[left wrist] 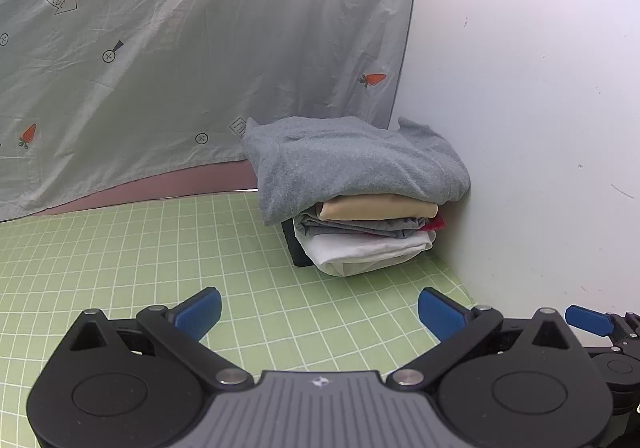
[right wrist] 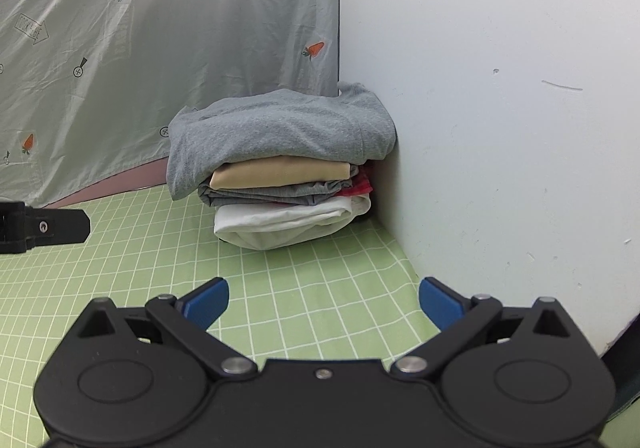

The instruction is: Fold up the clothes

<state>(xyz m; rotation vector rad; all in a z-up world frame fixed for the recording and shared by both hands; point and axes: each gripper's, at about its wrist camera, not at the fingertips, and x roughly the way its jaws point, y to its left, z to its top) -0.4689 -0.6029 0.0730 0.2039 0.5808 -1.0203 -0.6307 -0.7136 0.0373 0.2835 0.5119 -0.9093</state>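
A stack of folded clothes (left wrist: 360, 200) sits ahead of both sets of jaws, in the far corner of the green gridded surface (left wrist: 120, 248), pressed up against the white wall (left wrist: 540, 88) on its right and touching the hanging grey sheet (left wrist: 160, 68) printed with carrots behind it. The stack's long axis runs across the view, left to right, with the folded edges facing the jaws. A grey top (left wrist: 352, 160) lies uppermost and droops over the left end; under it are a beige piece (left wrist: 380, 210), a darker grey piece (left wrist: 360, 228), a bit of red (left wrist: 436, 224) peeking out at the right, and a white piece (left wrist: 360, 252) at the bottom. The left gripper (left wrist: 320, 314) has its jaws spread wide apart with nothing between them, held low over the surface and well short of the stack. The right gripper (right wrist: 324, 304) is the same: jaws wide apart, empty, hovering short of the stack. The left view alone shows something black (left wrist: 294, 248) under the stack's left end, and the right gripper's blue fingertip (left wrist: 590, 320) just beside the left one. The right view alone shows the red piece more plainly as a checked cloth between the layers, a black part of the left gripper (right wrist: 44, 228) at its left edge, and a long scuff mark (right wrist: 562, 86) on the wall.
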